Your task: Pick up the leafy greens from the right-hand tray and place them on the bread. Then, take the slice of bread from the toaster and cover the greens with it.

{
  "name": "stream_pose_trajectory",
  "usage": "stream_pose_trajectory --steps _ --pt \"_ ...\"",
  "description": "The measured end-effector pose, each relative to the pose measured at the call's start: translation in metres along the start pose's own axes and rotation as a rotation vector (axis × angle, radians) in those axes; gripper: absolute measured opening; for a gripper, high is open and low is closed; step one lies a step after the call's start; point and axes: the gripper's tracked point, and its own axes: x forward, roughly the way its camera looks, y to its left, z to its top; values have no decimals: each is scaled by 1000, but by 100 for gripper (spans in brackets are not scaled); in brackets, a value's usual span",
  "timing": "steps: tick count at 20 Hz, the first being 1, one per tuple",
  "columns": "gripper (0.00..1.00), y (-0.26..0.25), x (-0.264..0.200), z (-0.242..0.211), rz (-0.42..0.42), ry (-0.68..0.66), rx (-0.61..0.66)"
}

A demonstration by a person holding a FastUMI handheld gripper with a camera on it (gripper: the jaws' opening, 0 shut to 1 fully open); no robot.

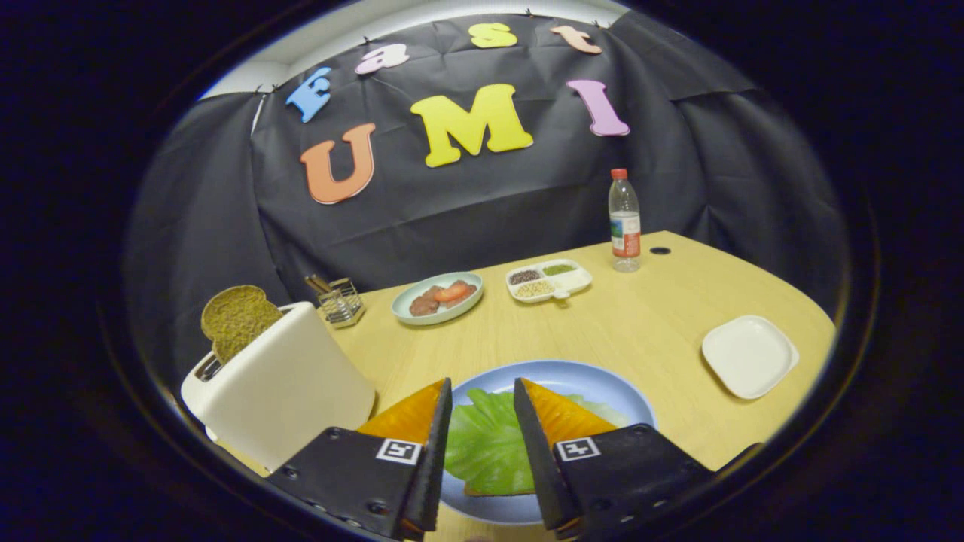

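Gripper view. The gripper (483,391) hangs over a blue plate (602,384) at the near edge of the wooden table (648,324). Its two fingers stand apart with a clear gap between them and nothing clamped.

On the blue plate lies a slice of bread (493,491), mostly covered; a thin brown edge shows at its near side. The leafy greens (486,444) lie flat on top of the bread, seen through the gap between the fingers and spreading behind both of them. A paler bit of leaf shows just beyond the right finger.

Left of the fingers, close by, stands a white toaster (286,384). A brown slice of toast (235,316) sticks up out of its slot, tilted slightly.

Beyond the toaster, near the black cloth wall, a small wire holder (340,301) with sticks in it.

Farther back on the table, beyond the fingers: a pale green plate (407,312) with reddish and brown food pieces on it. Just beside it to the right, a white divided tray (576,280) holding small heaps of grains or seeds in its compartments.

Behind that tray, a clear plastic bottle (624,222) with a red cap, upright. A small dark hole in the tabletop sits just beside it.

Well off to the right of the fingers, a white square tray (749,355), bare.
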Motion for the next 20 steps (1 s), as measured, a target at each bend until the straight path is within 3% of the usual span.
stream_pose_trajectory --steps 4,13,20 --pt "95 5 -35 33 -41 -99 -59" --pt "96 107 -99 111 58 -264 -125" --pt "96 195 -86 100 98 -275 -192"
